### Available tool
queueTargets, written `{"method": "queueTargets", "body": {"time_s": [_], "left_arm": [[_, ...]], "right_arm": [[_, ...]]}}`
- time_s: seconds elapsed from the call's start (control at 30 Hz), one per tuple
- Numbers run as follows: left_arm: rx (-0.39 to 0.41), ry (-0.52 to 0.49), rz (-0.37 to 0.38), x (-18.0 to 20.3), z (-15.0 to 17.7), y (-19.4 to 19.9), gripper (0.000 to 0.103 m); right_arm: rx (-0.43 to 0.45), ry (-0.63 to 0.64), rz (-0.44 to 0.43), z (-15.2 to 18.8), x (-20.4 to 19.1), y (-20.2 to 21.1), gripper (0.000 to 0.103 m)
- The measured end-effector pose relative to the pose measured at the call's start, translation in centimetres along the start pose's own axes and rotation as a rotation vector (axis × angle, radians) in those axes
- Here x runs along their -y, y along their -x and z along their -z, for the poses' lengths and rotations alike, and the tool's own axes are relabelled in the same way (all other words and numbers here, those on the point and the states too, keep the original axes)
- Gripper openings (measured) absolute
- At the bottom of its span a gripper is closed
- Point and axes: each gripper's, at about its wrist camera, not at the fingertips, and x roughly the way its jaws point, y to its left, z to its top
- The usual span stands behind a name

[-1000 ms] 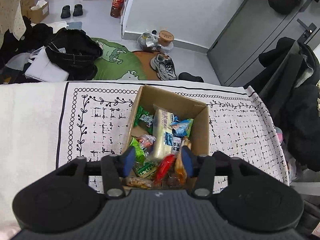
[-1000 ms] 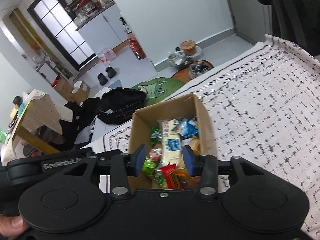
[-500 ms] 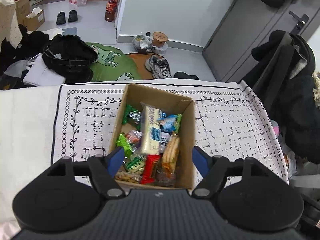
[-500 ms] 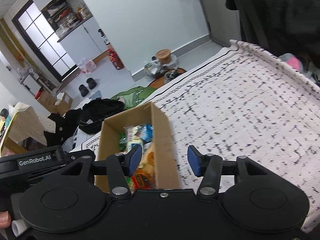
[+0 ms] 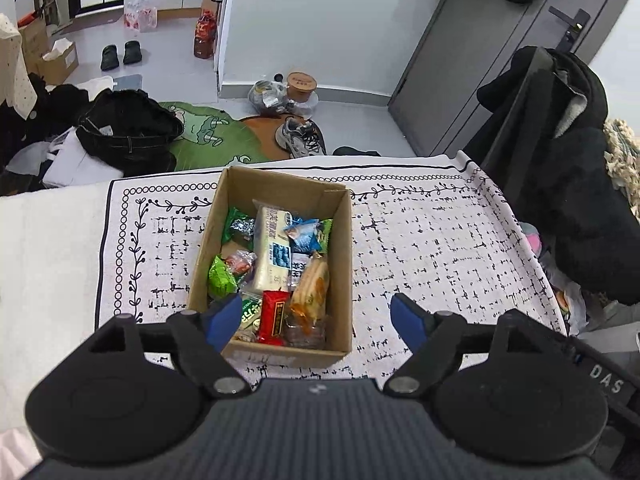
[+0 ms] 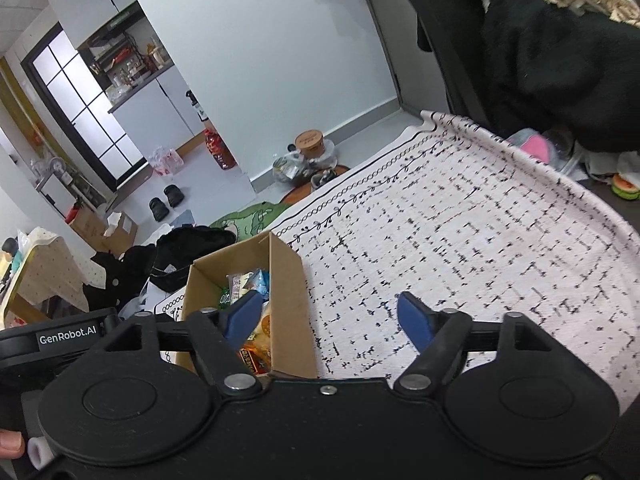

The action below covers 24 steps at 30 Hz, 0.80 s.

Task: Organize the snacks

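Observation:
An open cardboard box (image 5: 342, 248) stands on a white patterned cloth (image 5: 432, 248). It holds several snack packets, among them a long pale packet (image 5: 272, 252), a red bar (image 5: 274, 316), green packets (image 5: 220, 278) and an orange packet (image 5: 312, 288). My left gripper (image 5: 316, 322) is open and empty, held above the box's near end. My right gripper (image 6: 330, 318) is open and empty, above the box's right wall (image 6: 290, 300) and the cloth (image 6: 480, 248). The left gripper's body (image 6: 60, 334) shows at the right wrist view's left edge.
The cloth-covered table ends at the far edge (image 5: 280, 164). Beyond it lie clothes (image 5: 128, 132), a green mat (image 5: 208, 136), shoes (image 5: 300, 136) and jars on the floor. A chair with black coats (image 5: 568, 168) stands at the right.
Both grippers have opened wide and pulled back from the box. The right gripper has swung right, over the cloth. The snacks stay in the box.

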Motion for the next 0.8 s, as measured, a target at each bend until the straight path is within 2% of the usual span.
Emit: {"method": "queueTargets", "body": {"time_s": [0.2,0.37,0.8], "left_arm": [[0.041,-0.043,-0.004,1.6,1.0,1.5,0.095],[0.068,-0.091,-0.008,2.7,2.0,2.4,0.103],[0.125,-0.179,-0.025,3.5,4.9,5.2,0.103]], "right_arm": [[0.037,0.028,0.004,0.3,0.9,2.2,0.092],[0.062,0.043,0.025,0.8,1.7,3.7,0.098],[0.095,0.137,0.052,2.5,1.8,7.0,0.103]]}}
